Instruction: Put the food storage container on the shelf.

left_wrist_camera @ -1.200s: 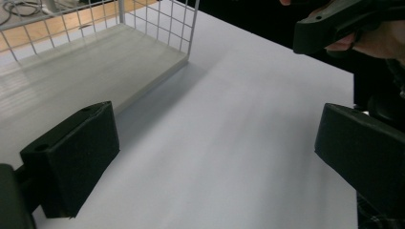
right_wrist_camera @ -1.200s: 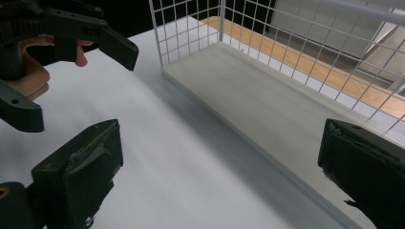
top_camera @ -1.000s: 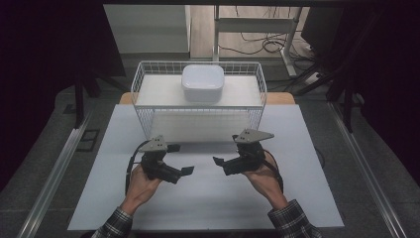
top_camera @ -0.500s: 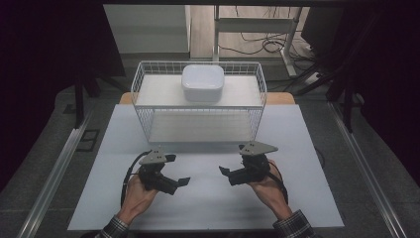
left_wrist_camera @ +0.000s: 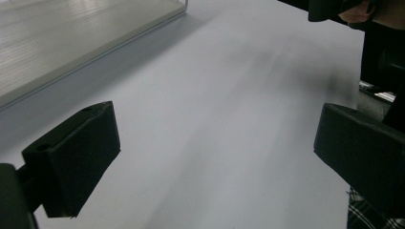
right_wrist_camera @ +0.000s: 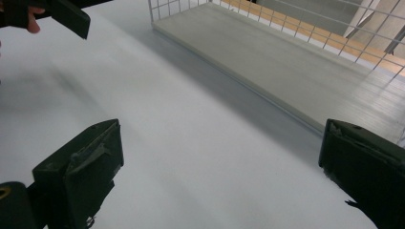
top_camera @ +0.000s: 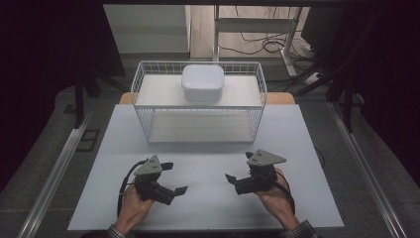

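now resting low on the near table [top_camera: 208, 198]: left gripper [top_camera: 171, 191] and right gripper [top_camera: 235, 182], jaws wide apart, holding nothing. beyond, white container [top_camera: 202, 82] atop wire rack [top_camera: 143, 89]. likely idle between steps; next, reaching forward and up.

A white wire basket [top_camera: 198, 106] with two pale shelves stands upright at the table's [top_camera: 208, 198] far edge, a white rounded-square container [top_camera: 202, 83] resting centred on its upper shelf.
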### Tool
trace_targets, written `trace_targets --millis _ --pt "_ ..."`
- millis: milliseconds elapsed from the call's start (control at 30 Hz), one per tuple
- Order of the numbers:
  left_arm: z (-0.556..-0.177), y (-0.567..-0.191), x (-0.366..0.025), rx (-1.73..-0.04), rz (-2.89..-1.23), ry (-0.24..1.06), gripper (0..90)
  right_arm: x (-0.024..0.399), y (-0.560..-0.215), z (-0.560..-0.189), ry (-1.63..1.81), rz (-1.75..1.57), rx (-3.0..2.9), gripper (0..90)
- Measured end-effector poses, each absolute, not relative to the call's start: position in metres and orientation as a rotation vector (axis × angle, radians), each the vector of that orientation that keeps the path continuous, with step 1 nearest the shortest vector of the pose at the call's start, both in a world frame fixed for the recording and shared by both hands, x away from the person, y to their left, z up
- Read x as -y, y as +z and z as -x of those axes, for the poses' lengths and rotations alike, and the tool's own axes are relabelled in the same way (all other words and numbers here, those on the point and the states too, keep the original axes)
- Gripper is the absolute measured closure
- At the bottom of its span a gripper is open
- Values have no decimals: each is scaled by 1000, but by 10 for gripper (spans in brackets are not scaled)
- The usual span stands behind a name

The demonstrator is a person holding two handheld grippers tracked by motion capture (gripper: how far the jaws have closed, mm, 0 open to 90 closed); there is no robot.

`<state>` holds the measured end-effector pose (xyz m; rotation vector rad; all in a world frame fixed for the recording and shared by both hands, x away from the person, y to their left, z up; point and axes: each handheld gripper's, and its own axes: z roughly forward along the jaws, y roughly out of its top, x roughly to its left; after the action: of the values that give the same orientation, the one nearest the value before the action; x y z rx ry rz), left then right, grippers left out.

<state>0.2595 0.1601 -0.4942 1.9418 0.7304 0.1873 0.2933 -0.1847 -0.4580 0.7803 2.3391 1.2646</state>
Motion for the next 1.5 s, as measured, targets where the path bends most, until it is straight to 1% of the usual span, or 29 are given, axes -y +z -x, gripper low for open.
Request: trace_targets --millis 267,633,900,1500 --pt "-253 -501 -175 -780 -1939 187 14 197 -467 -282 1201 -786 -2337 11" --pt "-239 -508 -201 -855 -1936 253 14 218 -471 -270 1174 -833 -2313 10" --pt "-227 -513 -218 -914 -1936 270 8 232 -478 -261 1140 -880 -2316 10" --pt "-217 -534 -243 -1065 -1962 242 4 254 -504 -252 995 -999 -2402 10"
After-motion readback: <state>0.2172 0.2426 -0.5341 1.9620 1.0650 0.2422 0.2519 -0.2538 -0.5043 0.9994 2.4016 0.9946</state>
